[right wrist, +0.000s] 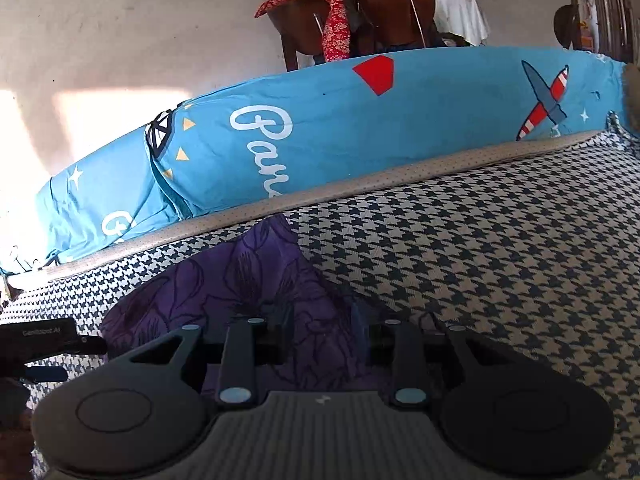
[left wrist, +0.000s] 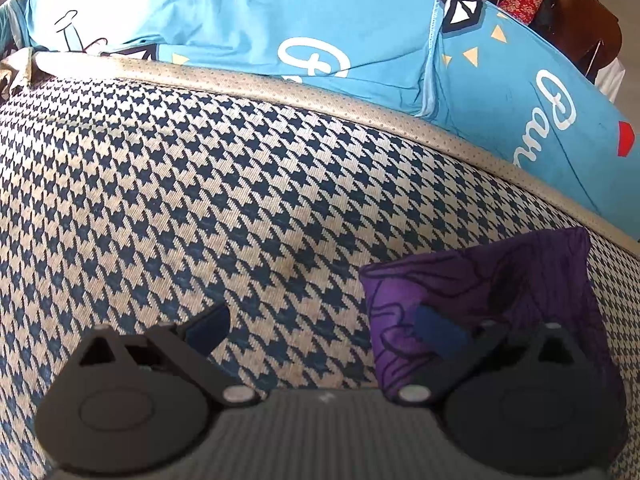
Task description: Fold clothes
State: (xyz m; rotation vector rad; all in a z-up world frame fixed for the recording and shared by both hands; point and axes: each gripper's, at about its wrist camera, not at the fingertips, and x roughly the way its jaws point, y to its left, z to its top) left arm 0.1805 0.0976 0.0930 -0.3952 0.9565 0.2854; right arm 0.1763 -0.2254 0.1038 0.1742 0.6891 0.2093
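Observation:
A small folded purple cloth with a dark flower print (left wrist: pixel 492 280) lies on the houndstooth cover (left wrist: pixel 240 200). My left gripper (left wrist: pixel 324 330) is open wide just above the cover; its right finger (left wrist: pixel 440 334) lies over the cloth's left part and its left finger rests on bare cover. In the right wrist view the purple cloth (right wrist: pixel 248 280) runs up between the fingers of my right gripper (right wrist: pixel 320 338), which is closed in on it. The left gripper's black body (right wrist: pixel 48 338) shows at the left edge, beside the cloth.
A beige dotted band (left wrist: pixel 280 88) edges the houndstooth cover. Beyond it lies a blue sheet with white lettering and an airplane print (right wrist: pixel 360 120). Behind that stand wooden chairs (right wrist: pixel 392 8) with a red patterned garment (right wrist: pixel 336 20) draped over one.

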